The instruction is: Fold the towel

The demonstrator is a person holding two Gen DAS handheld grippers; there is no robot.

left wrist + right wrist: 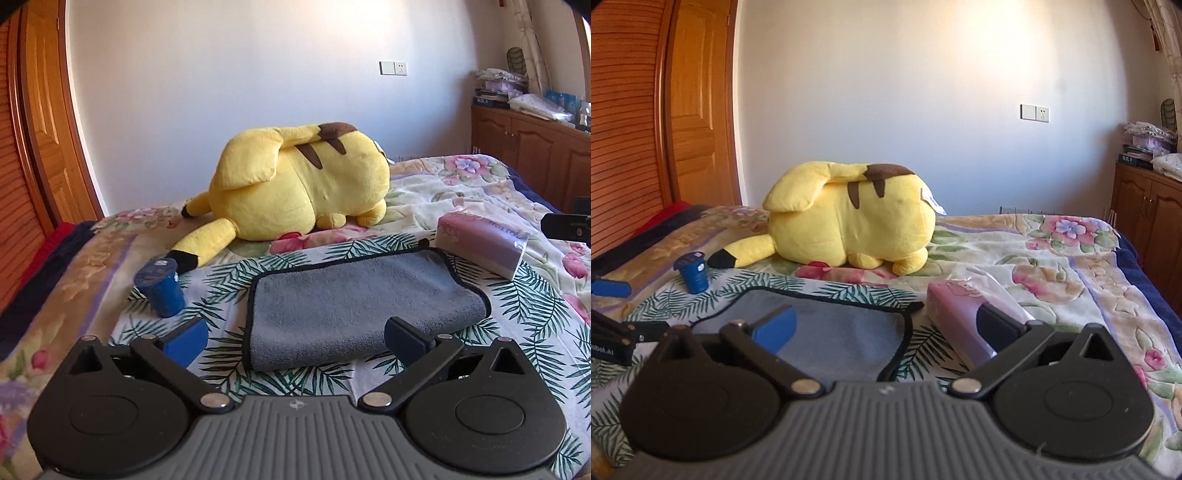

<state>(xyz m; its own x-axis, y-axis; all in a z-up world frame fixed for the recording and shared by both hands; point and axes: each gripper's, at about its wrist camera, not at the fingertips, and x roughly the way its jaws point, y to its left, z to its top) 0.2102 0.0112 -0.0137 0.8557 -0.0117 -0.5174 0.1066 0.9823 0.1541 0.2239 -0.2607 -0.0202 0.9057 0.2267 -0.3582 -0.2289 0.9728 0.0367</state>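
Observation:
A grey towel [354, 306] with a black hem lies folded on a leaf-print cloth on the bed; it also shows in the right wrist view [846, 332]. My left gripper [295, 341] is open and empty, just above the towel's near edge, its fingers astride the near left corner. My right gripper [886, 326] is open and empty, hovering over the towel's near right corner. The left gripper's blue finger [609, 288] shows at the left edge of the right wrist view.
A big yellow plush [295, 184] lies behind the towel. A blue cup [160, 288] stands to the towel's left. A purple wrapped pack [480, 240] lies at its right. A wooden cabinet [535, 147] stands at the far right, a wardrobe [26, 147] at the left.

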